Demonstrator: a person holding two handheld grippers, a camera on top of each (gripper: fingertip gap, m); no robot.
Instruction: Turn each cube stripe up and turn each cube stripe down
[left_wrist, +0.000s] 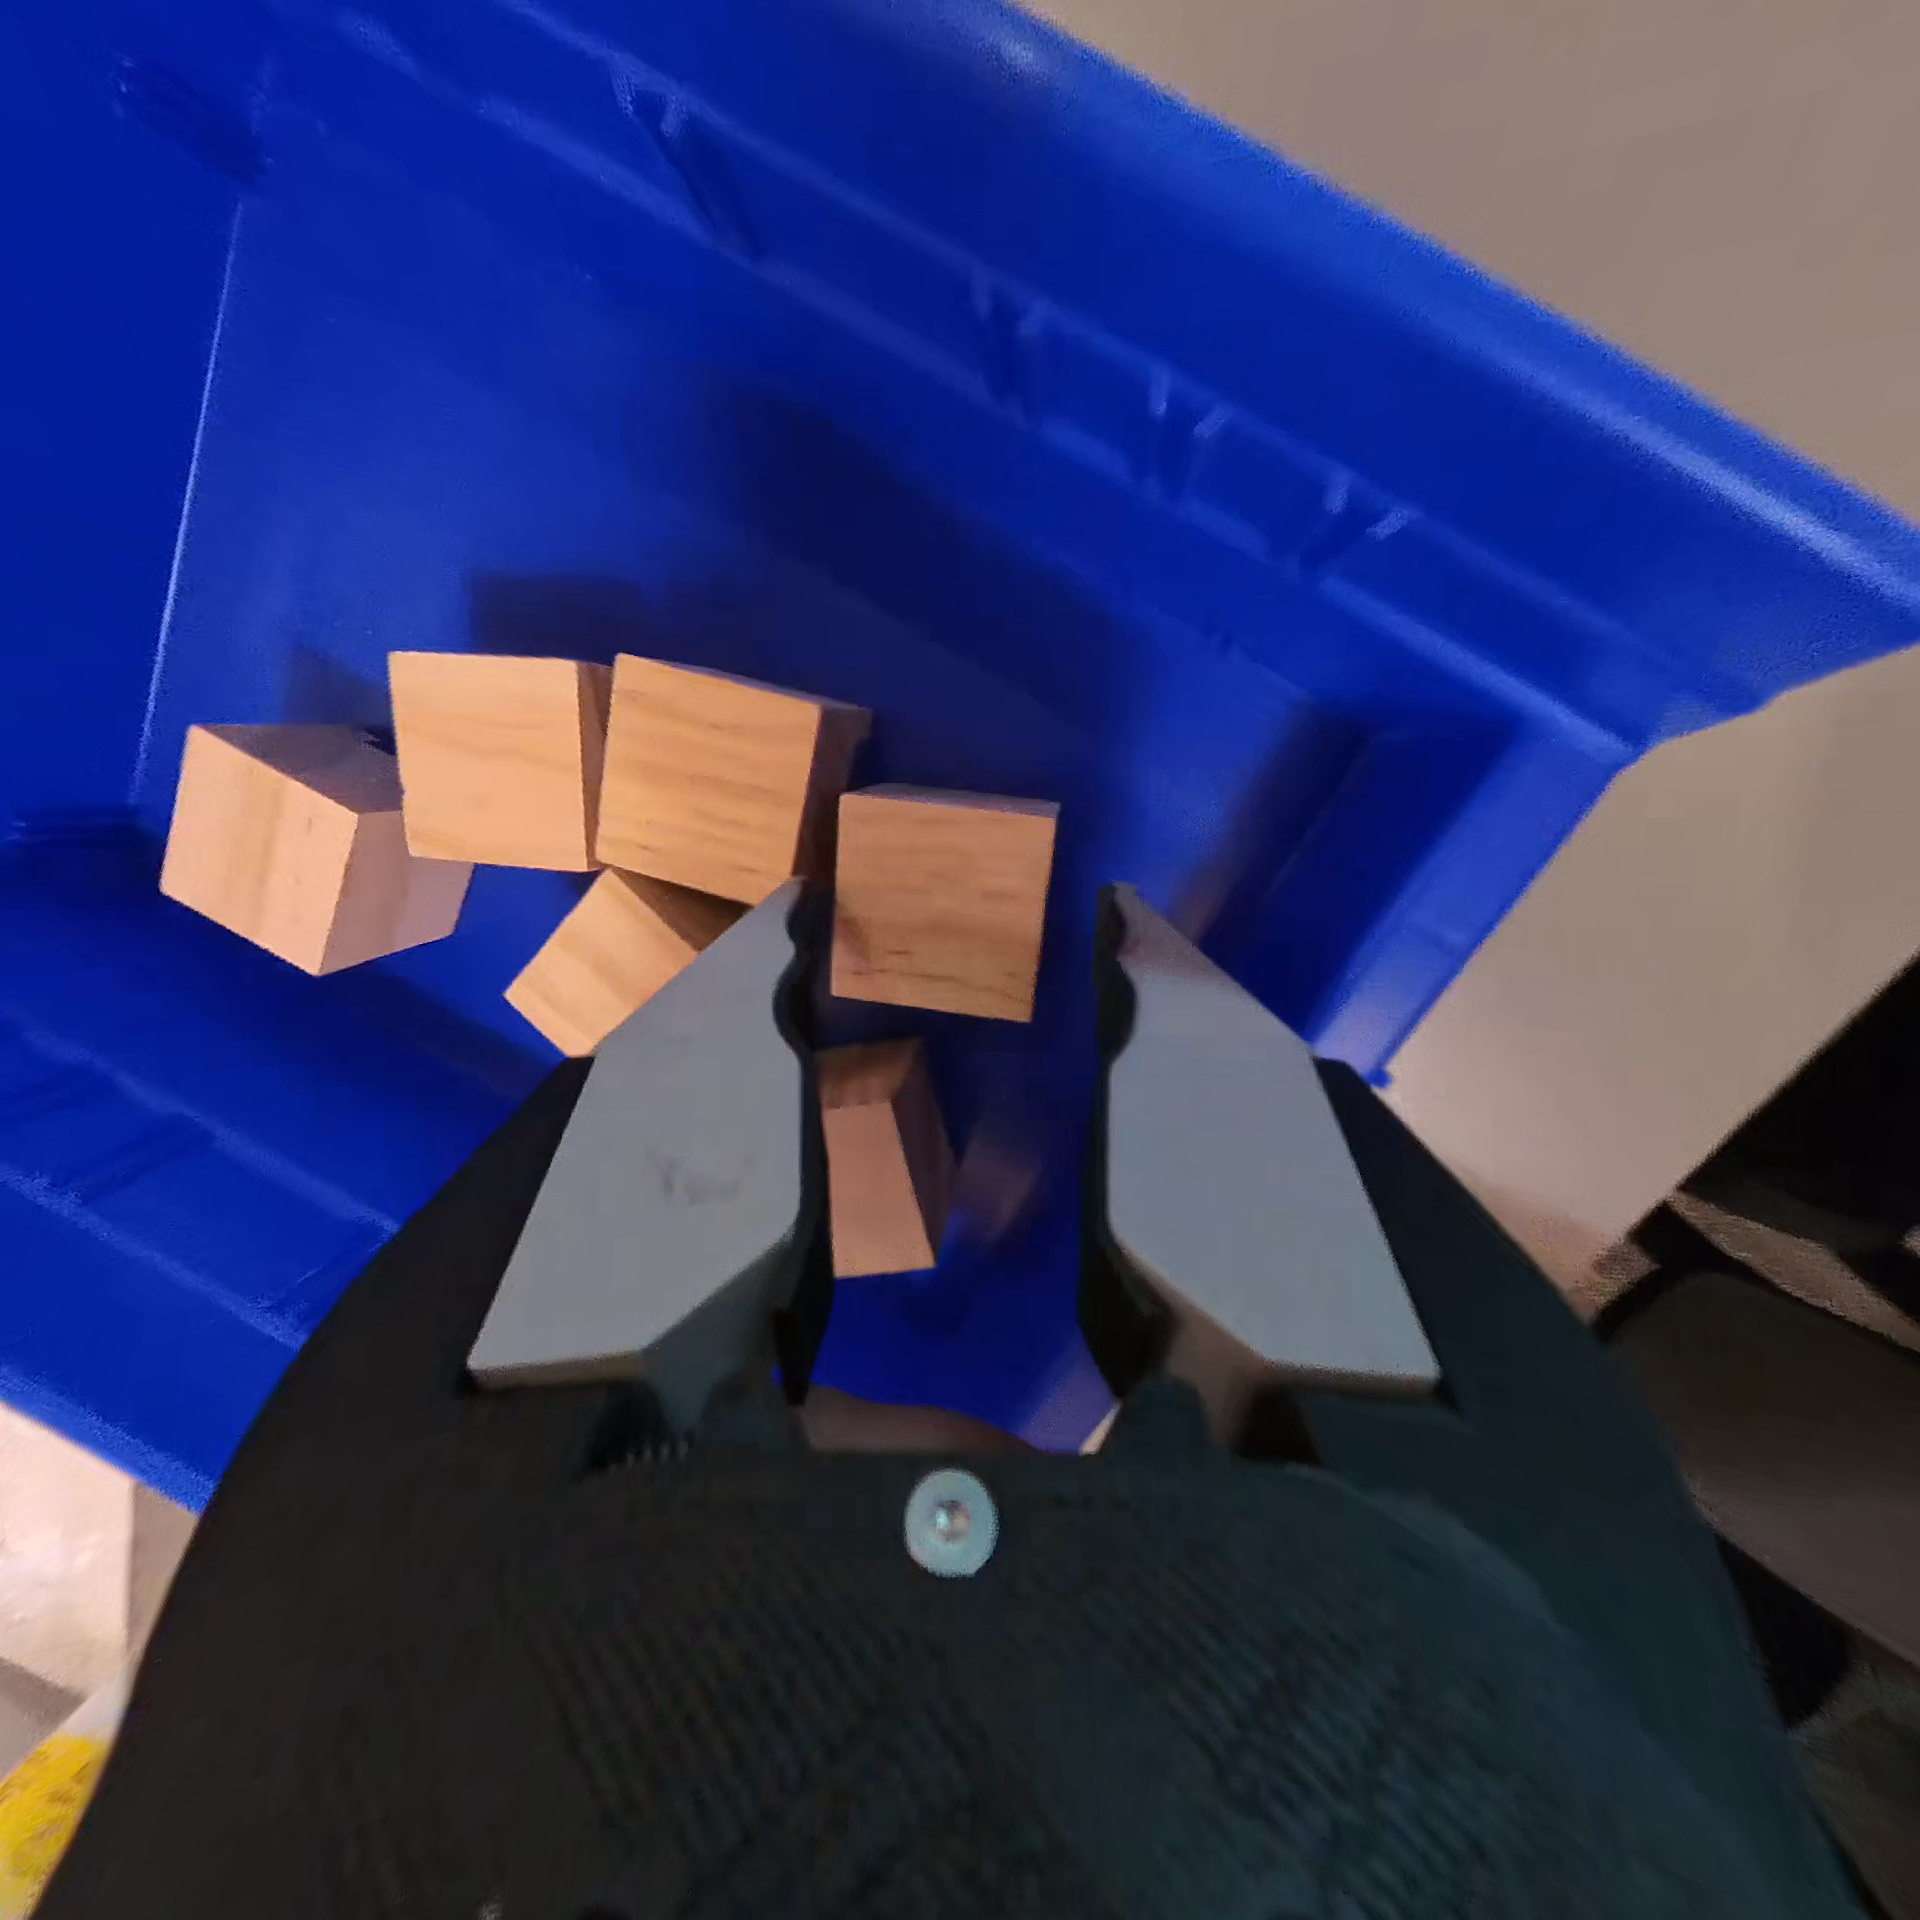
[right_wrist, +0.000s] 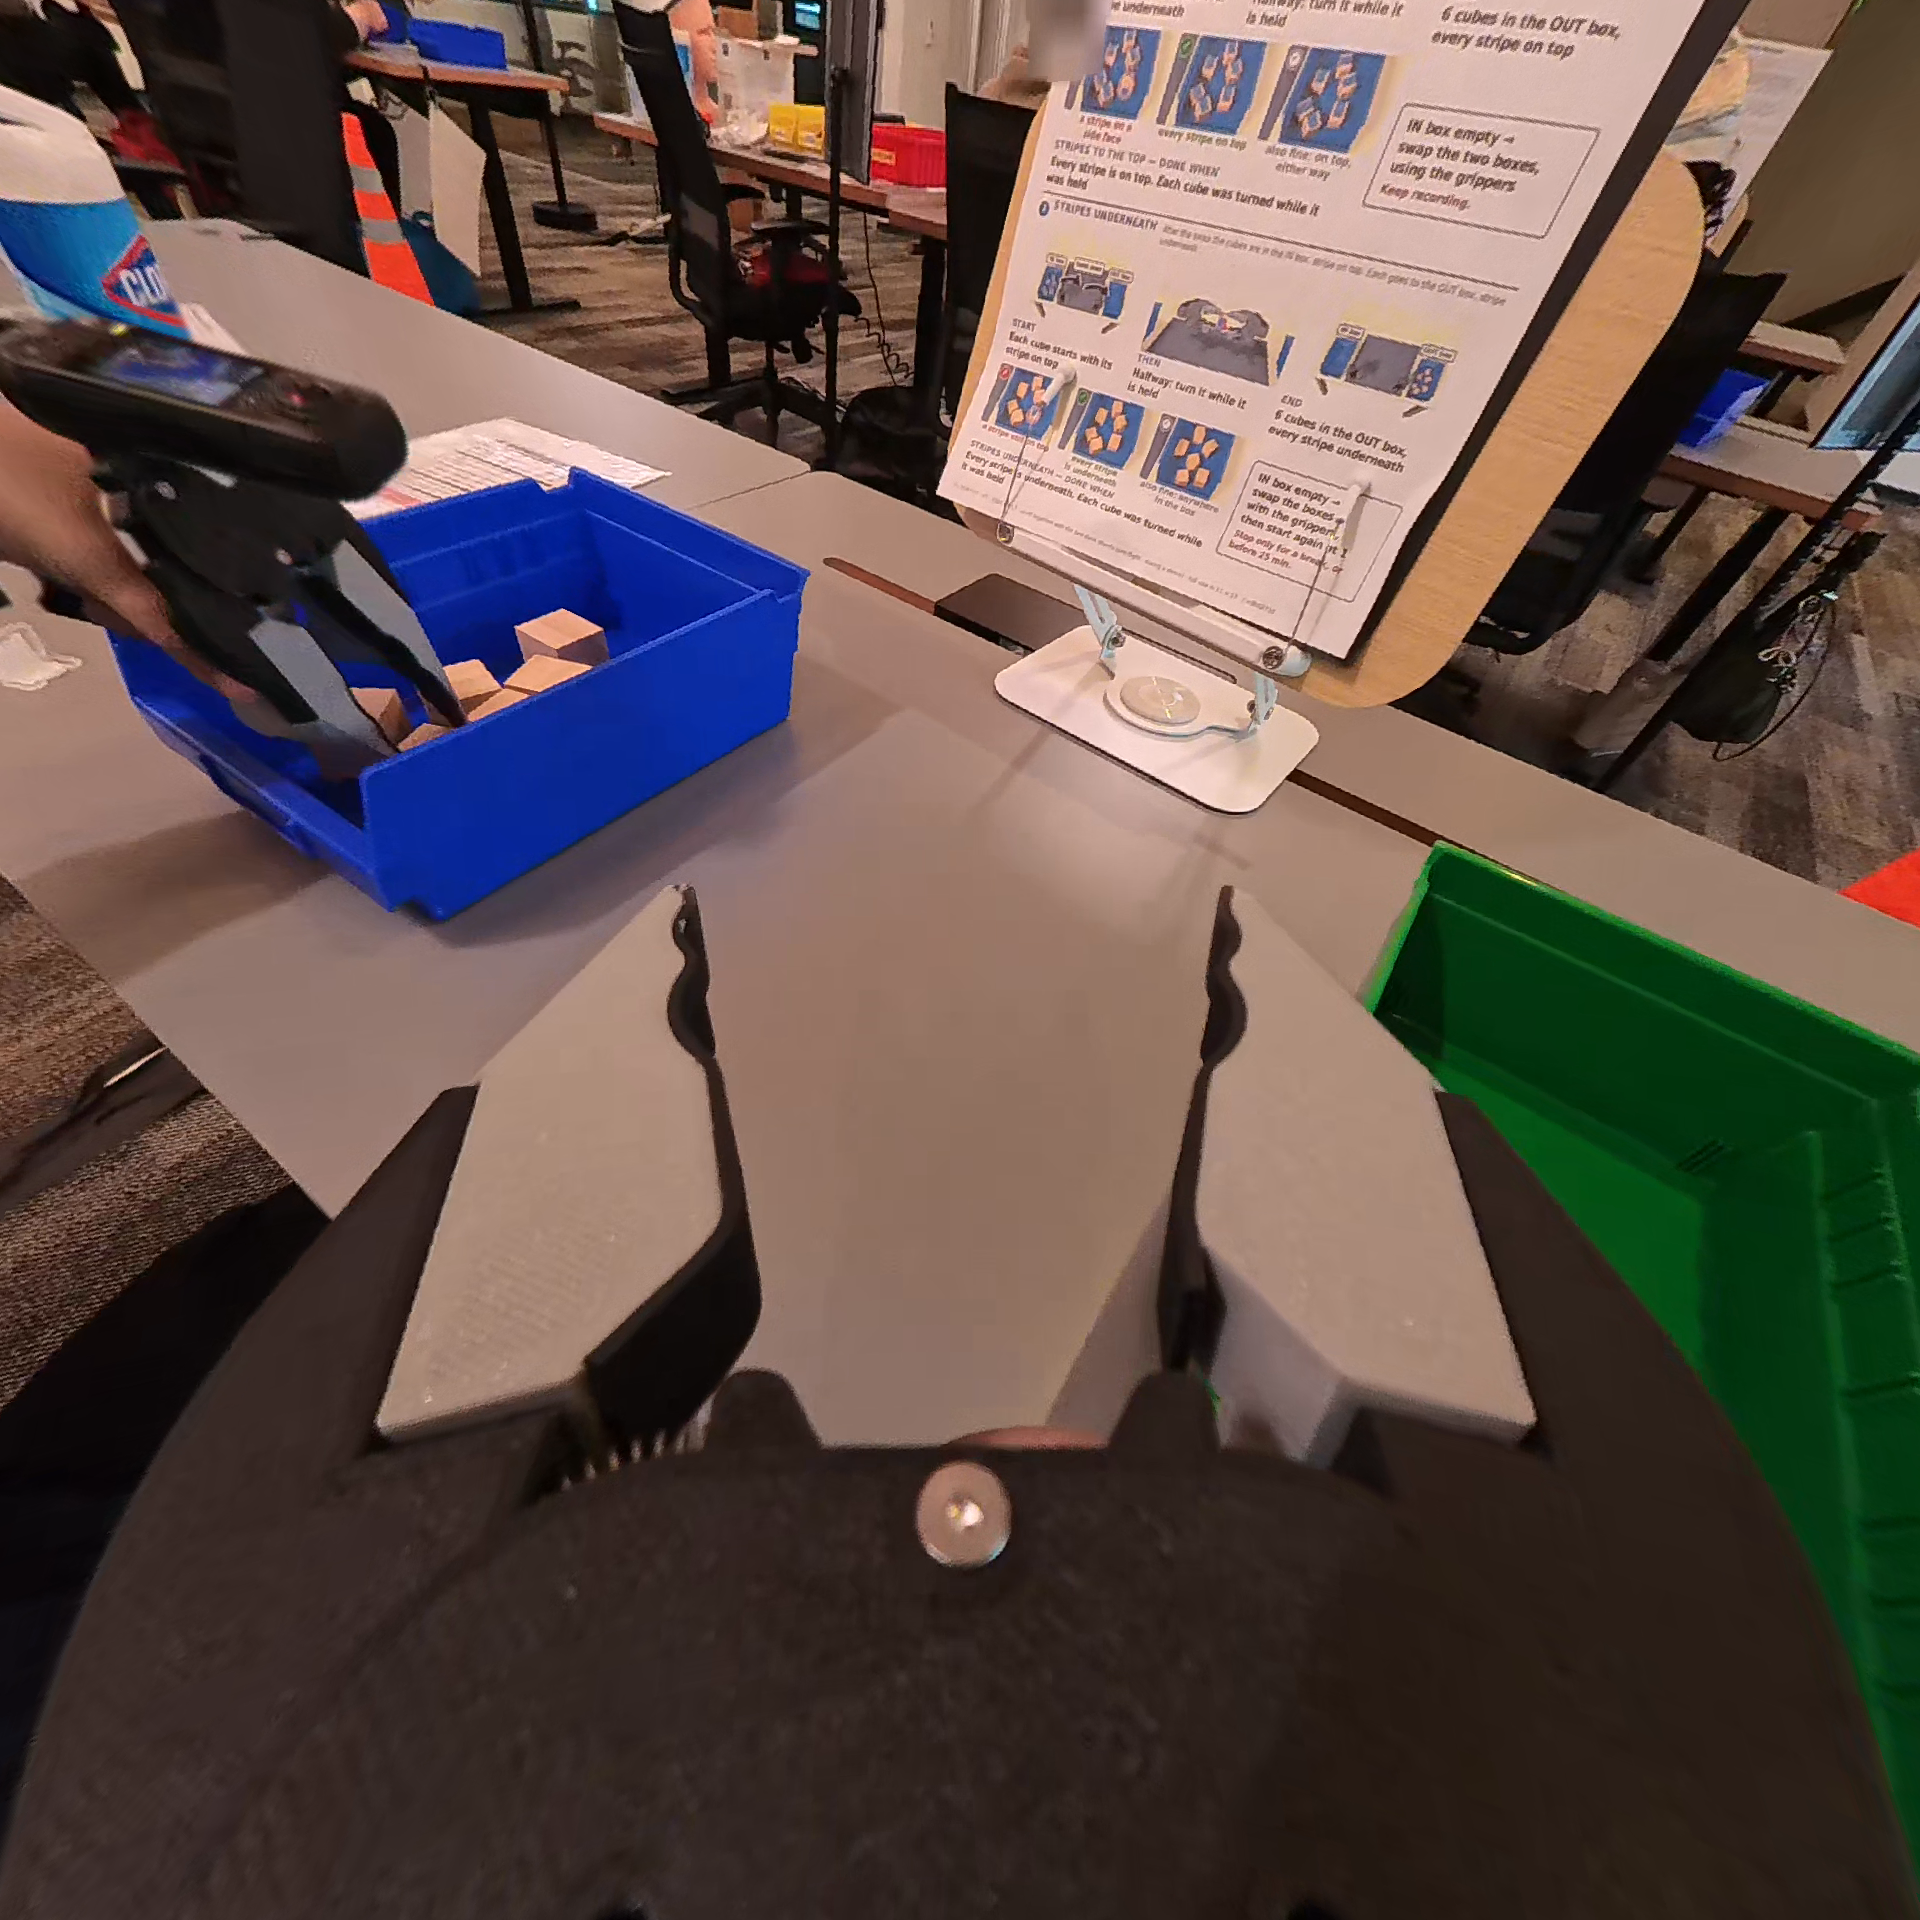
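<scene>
Several plain wooden cubes lie in a blue bin (left_wrist: 1039, 436); no stripe shows on any face I see. My left gripper (left_wrist: 951, 894) is open, inside the bin above the cubes. One cube (left_wrist: 940, 904) lies between its fingertips, nearer the left finger, and another cube (left_wrist: 883, 1164) lies lower between the fingers. Neither is gripped. In the right wrist view the blue bin (right_wrist: 582, 769) sits at the left with the cubes (right_wrist: 556, 639) and the left gripper (right_wrist: 400, 732) reaching in. My right gripper (right_wrist: 956, 904) is open and empty over the grey table (right_wrist: 935, 831).
A green bin (right_wrist: 1662, 1091) stands at the right, with nothing showing inside it. An instruction sheet on a white stand (right_wrist: 1164, 717) stands behind the table's middle. Papers (right_wrist: 520, 462) lie behind the blue bin. A person's hand (right_wrist: 62, 540) holds the left gripper.
</scene>
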